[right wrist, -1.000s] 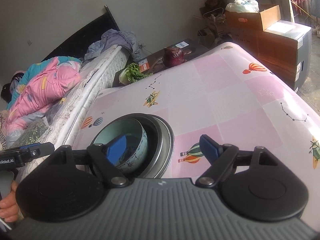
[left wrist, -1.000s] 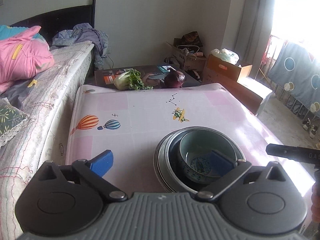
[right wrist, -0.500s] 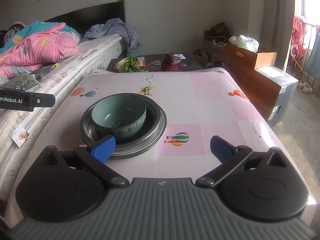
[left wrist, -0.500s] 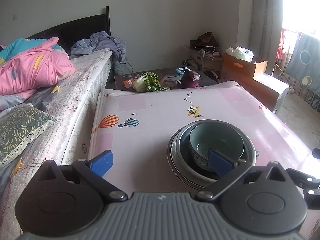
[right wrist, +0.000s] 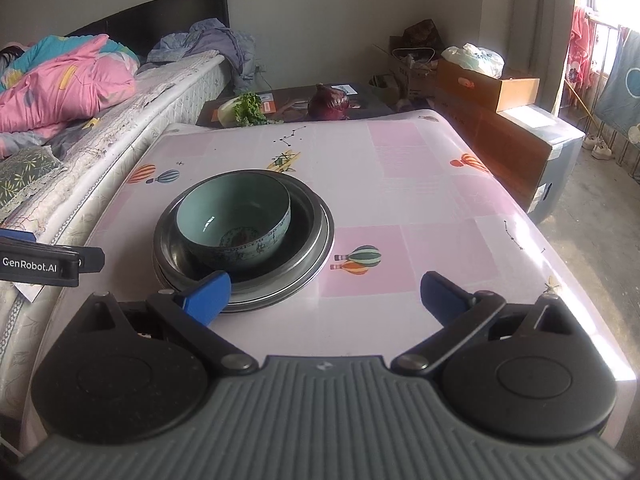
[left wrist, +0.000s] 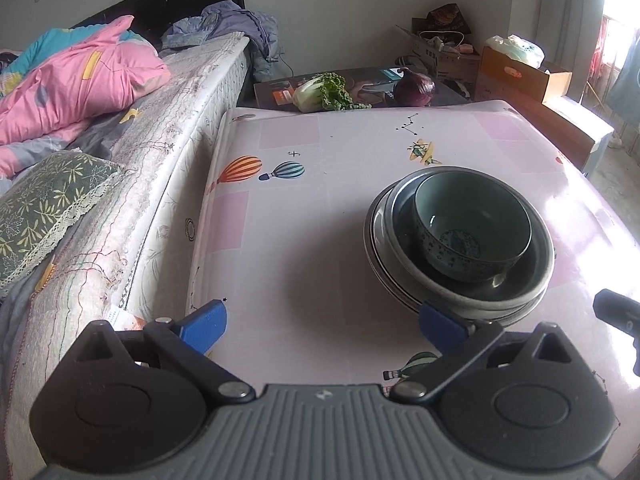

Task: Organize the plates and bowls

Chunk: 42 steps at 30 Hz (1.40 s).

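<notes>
A teal patterned bowl (left wrist: pixel 472 228) (right wrist: pixel 236 224) sits inside a stack of dark and metal plates (left wrist: pixel 520 296) (right wrist: pixel 316 240) on the pink balloon-print table (left wrist: pixel 320 240) (right wrist: pixel 400 200). My left gripper (left wrist: pixel 322 324) is open and empty above the table's near edge, with the stack just beyond its right finger. My right gripper (right wrist: pixel 324 294) is open and empty, with the stack just beyond its left finger. Neither gripper touches the dishes.
A bed (left wrist: pixel 120 128) with a pink quilt (left wrist: pixel 72 92) runs along the table's left side. Behind the table a dark low table holds a cabbage (left wrist: pixel 324 94) and a red cabbage (left wrist: pixel 414 86). Cardboard boxes (right wrist: pixel 500 120) stand at the right.
Both grippers have pulled back from the stack and away from the bowl, and both have stayed open. The bowl and plates have not moved.
</notes>
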Available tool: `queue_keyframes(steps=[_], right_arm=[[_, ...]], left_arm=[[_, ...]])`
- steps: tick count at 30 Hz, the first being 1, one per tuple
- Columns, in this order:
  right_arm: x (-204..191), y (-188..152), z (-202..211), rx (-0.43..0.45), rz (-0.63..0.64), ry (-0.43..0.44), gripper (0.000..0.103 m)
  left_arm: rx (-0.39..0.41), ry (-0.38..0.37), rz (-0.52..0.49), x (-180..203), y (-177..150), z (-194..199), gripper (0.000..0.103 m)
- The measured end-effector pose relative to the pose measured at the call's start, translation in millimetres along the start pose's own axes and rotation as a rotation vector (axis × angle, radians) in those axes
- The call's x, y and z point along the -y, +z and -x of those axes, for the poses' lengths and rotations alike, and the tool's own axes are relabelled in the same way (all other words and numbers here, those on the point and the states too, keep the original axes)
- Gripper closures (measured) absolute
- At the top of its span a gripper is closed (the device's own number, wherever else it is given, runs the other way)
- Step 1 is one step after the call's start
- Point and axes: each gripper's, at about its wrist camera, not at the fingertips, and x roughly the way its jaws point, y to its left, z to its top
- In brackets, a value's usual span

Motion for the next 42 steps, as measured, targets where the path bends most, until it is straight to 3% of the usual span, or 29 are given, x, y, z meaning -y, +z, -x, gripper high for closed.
queue_keyframes(steps=[7, 22, 42], right_arm=[[10.1, 5.5, -23.9, -0.1, -0.112, 0.041, 0.001], [-2.6, 13.5, -20.4, -0.07, -0.042, 0.077, 0.001], [-11.4, 14.7, -18.0, -0.064, 0.011, 0.061, 0.001]], left_arm=[[-0.028, 0.004, 0.009, 0.0, 0.1, -3.6, 0.0], [-0.054, -0.017, 0.001, 5.4, 0.0, -7.9, 0.0], [-0.075, -0.04, -0.012, 9.1, -3.6, -6.8, 0.0]])
